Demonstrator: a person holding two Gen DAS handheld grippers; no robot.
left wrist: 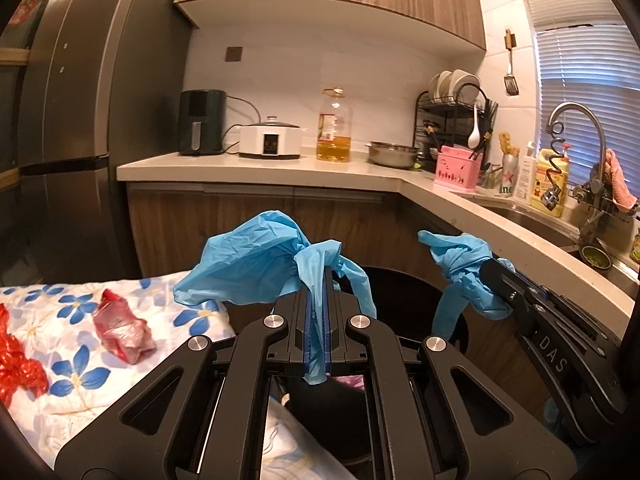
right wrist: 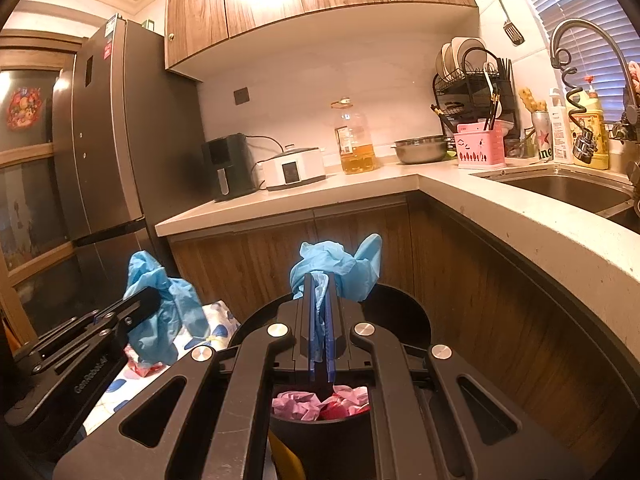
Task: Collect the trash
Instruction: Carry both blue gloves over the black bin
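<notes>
Black linkage arms fill the foreground of both wrist views and lead to the blue pads. Left tongs (left wrist: pixel 318 300) are closed on a blue glove (left wrist: pixel 256 264); a strip of it runs down between the pads and hangs out below them, while the bulk billows up and to the left of the tips. Right tongs (right wrist: pixel 319 292) are likewise closed on a second blue glove (right wrist: pixel 340 266), bunched above the tips with a thin tail pinched between the pads.

Directly below and ahead of both tongs stands a black bin (right wrist: pixel 416 312). Crumpled pink and red scraps (right wrist: pixel 320 402) already lie inside it.

To the left of the left tongs, a crumpled red wrapper (left wrist: pixel 122 330) and a red plastic scrap (left wrist: pixel 16 364) lie on the floral-cloth tabletop (left wrist: pixel 72 384), apart from each other.

Handling: the gloves are judged to be thin, limp and very light. They may cling to the pads on release. A pinch on any fold holds them. The wrapper appears equally light and crushable; grip it across its middle.
</notes>
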